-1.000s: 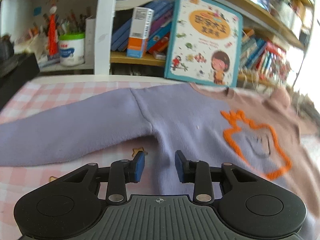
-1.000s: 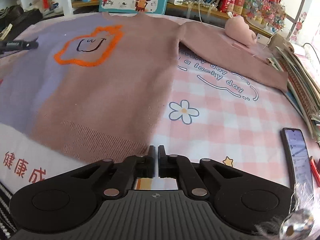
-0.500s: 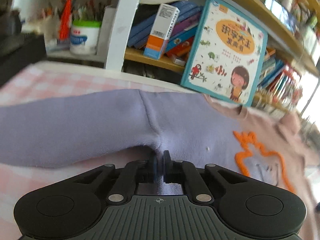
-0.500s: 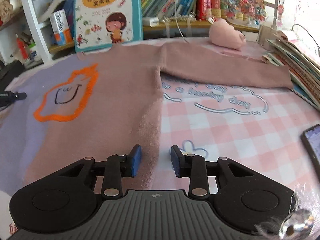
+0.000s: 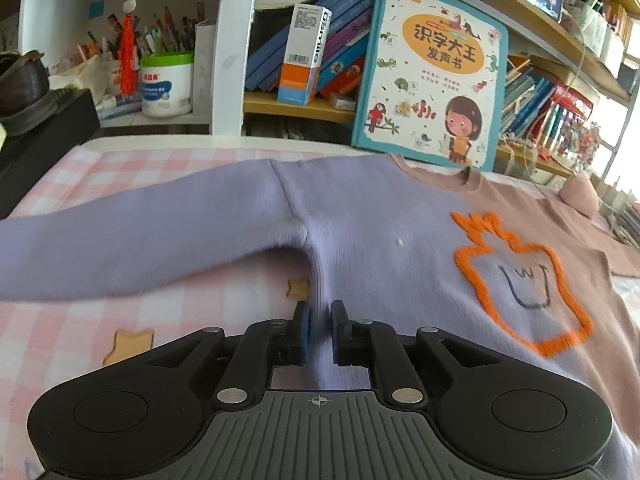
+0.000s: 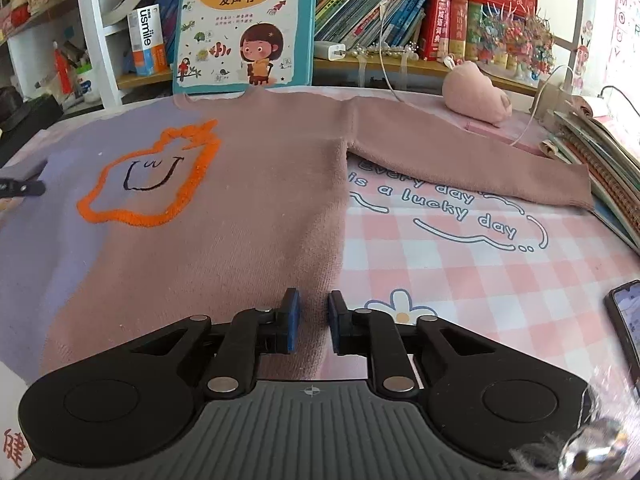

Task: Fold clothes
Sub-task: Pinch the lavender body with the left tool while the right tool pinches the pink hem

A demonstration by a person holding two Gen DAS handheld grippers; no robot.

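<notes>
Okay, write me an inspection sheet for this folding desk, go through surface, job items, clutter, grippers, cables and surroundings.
Surface: pink checked tablecloth, printed lettering and a flower.
Job's things: sweater, half lilac, half dusty pink, flat, face up, both sleeves spread out, orange outline motif on the chest.
Clutter: phone at right edge; pink plush toy; stacked notebooks.
Grippers: left gripper opening, lilac side seam between its fingers; right gripper closing, pink side edge between its fingers.
Cables: white charger cable hanging from the shelf; another by the notebooks.
Surroundings: children's picture book leaning on bookshelves; pencil cup.
</notes>
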